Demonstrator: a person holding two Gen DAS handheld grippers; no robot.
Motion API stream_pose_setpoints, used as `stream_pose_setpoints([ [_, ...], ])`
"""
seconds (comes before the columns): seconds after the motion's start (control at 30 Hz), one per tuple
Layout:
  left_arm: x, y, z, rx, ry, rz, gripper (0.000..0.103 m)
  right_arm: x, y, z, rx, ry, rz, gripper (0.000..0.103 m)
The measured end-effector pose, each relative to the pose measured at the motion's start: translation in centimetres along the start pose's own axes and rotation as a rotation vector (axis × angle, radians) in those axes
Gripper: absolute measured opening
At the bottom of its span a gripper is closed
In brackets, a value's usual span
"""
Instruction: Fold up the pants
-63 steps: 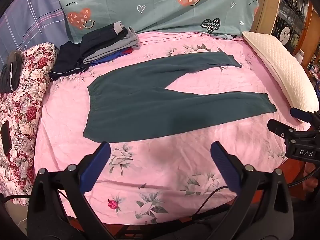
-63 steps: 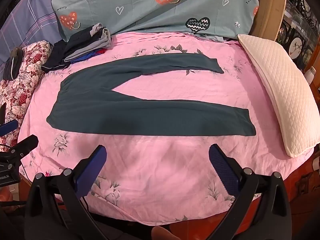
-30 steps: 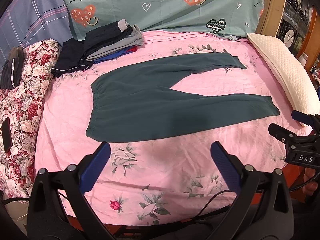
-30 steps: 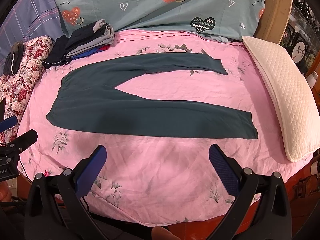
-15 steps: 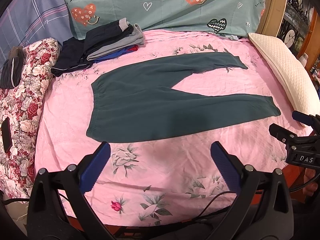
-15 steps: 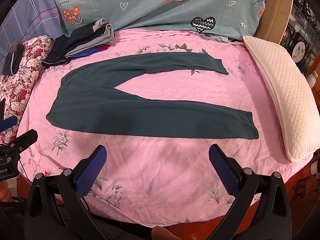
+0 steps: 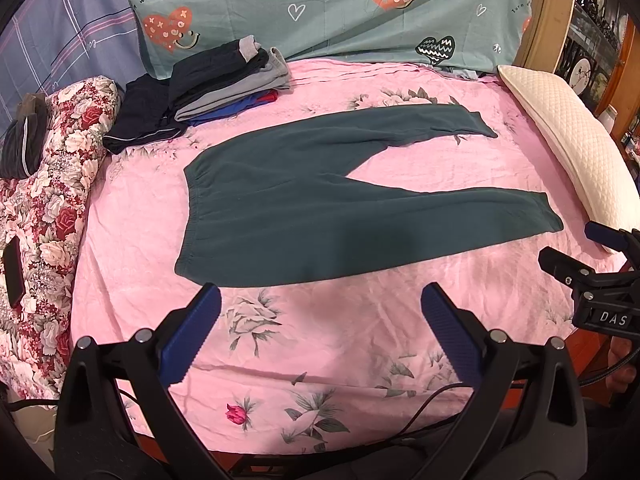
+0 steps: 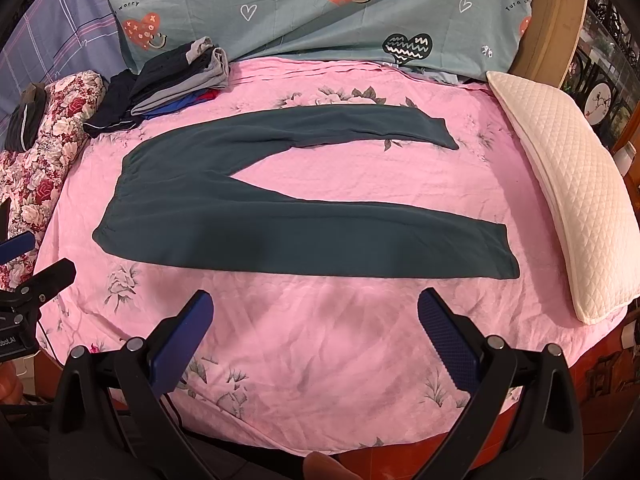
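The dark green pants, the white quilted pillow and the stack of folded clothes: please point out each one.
Dark green pants [image 8: 224, 216]: right wrist view, on the seat area.
White quilted pillow [image 8: 576, 200]: right wrist view, on its top face.
Stack of folded clothes [image 7: 224, 76]: left wrist view, on the dark upper garment.

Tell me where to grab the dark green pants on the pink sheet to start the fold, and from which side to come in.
Take the pants at the near leg's cuff with the right gripper and at the near waistband corner with the left gripper, coming from the near bed edge. The pants lie flat, legs spread in a V, so these near corners are closest to the open jaws, probably ready to lift toward the far leg.
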State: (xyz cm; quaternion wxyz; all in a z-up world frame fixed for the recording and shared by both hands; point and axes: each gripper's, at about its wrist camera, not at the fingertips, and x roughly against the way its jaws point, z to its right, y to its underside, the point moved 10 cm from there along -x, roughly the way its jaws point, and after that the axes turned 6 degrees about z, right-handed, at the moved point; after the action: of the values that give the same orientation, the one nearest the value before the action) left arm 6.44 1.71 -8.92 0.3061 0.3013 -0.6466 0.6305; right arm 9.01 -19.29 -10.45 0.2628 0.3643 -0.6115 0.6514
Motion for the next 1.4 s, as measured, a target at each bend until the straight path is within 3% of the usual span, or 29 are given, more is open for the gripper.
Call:
stream_pose_setpoints([
  [1.0,-1.4,0.1,-0.4,0.011,-0.004,-0.023,0.101,-1.0,0.0,-0.7,0.001,-0.001,-0.014,0.102],
  [1.23,-2.9,-0.3,-2.1,0.052,-0.03,-0.054,0.101,-2.9,-1.4,-0.9,0.001,-0.042,-0.019,0.102],
  [1.37,-4.1,-0.1,-3.8,0.106,-0.047,-0.086,0.101,-5.3,-3.3,-1.6,0.011,-0.097,0.019,0.102],
  [1.4,-4.5,0.0,-4.2,0.118,-0.053,-0.095,0.101,-6.0,-3.9,-1.7,0.013,-0.111,0.031,0.096],
])
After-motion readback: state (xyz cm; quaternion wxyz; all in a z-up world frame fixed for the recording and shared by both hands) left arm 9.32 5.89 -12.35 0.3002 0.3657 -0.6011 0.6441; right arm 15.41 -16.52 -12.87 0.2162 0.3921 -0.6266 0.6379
